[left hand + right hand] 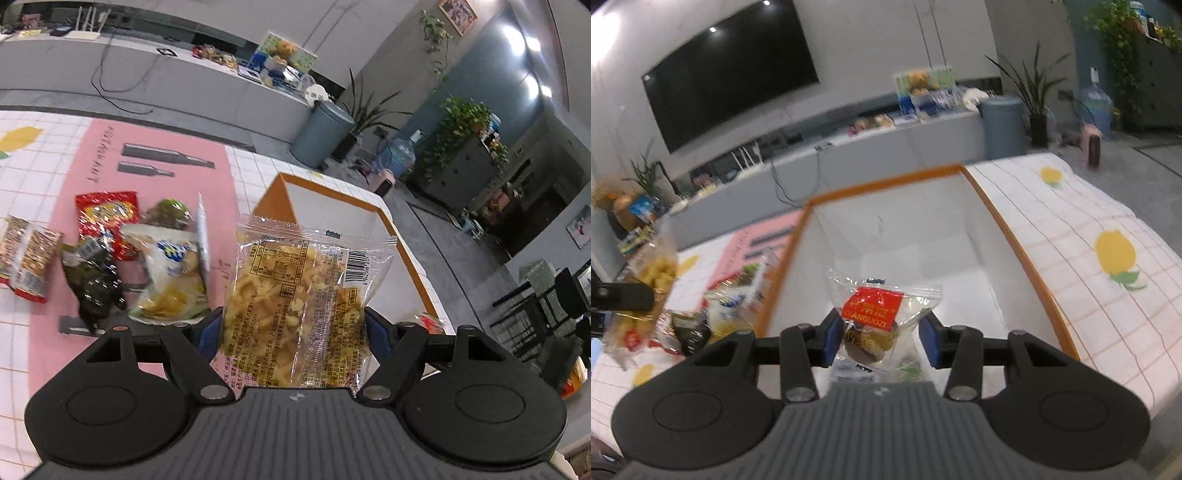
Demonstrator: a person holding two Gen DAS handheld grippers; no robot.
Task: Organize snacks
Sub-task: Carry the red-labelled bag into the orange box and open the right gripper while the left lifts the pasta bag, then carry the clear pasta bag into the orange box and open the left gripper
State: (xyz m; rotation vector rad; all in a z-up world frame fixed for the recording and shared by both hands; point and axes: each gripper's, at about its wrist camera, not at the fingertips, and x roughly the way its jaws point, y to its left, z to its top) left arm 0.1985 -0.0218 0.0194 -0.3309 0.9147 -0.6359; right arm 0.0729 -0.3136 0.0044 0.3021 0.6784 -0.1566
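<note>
Left claw (293, 325) is pinching a clear bag of yellow snacks (306, 295), holding it up over the near edge of the orange-rimmed box (402, 236). Right claw (881, 336) is gripping a small red-label packet (875, 314) right above the box's white inside. Other packets (110, 254) are sitting on the tabletop (29, 206), left of the box.
</note>
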